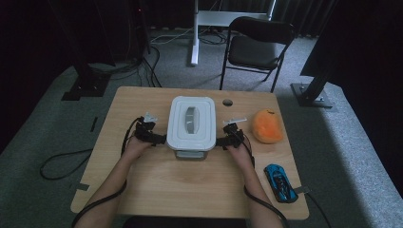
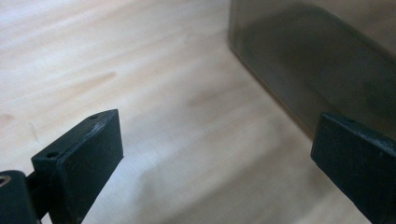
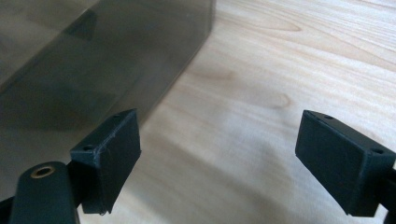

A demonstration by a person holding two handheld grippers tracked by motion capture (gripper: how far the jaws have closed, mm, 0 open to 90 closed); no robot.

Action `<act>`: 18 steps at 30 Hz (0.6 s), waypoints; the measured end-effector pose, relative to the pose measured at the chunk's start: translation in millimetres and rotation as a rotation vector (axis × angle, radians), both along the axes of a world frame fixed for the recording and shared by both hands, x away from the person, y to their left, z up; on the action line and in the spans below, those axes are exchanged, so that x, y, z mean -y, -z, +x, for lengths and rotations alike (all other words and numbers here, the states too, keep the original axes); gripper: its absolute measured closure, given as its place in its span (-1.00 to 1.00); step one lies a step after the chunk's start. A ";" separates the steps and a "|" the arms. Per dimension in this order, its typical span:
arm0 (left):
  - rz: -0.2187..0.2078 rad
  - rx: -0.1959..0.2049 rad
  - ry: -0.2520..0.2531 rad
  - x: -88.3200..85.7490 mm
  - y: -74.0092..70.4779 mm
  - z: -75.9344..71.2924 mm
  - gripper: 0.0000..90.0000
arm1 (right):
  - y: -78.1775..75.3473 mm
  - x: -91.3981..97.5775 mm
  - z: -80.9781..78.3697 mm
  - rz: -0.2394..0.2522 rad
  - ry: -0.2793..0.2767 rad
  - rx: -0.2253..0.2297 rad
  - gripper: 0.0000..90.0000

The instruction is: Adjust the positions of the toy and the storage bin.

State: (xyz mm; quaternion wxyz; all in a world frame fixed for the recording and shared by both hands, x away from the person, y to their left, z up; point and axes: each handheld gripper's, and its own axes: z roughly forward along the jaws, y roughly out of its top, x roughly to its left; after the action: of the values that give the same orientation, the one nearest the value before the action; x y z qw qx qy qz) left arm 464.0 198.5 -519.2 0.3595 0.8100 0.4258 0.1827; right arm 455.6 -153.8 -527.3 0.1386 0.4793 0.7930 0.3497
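High view: a white lidded container (image 1: 192, 124) is seen near the middle of the worktop (image 1: 199, 185), toward its far edge, flanked by the left gripper (image 1: 159, 139) and the right gripper (image 1: 222, 141), each just beside one of its side walls. In the gripper views, both grippers are shown wide open, with nothing held between the jaws. An orange plush toy (image 1: 267, 126) and a blue toy car (image 1: 280, 182) are seen toward the right edge.
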 end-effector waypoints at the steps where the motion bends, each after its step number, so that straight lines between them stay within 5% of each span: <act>1: 0.001 0.002 0.001 1.0 -1.4 2.1 -0.94 | 0.0 -1.7 2.7 -0.012 0.005 -0.003 -0.71; 11: -0.021 -0.008 -0.011 11.4 -4.5 16.7 -0.94 | -8.5 -4.0 23.5 -0.002 0.033 -0.016 -0.71; 18: 0.001 -0.007 -0.051 16.4 -8.5 21.9 -0.93 | -10.3 -5.0 29.6 -0.014 0.036 -0.009 -0.70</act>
State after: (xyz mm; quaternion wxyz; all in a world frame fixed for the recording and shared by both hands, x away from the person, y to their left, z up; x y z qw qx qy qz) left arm 485.8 182.2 -510.8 0.3528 0.7996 0.4477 0.1891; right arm 485.2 -148.9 -517.0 0.1444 0.4940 0.7873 0.3396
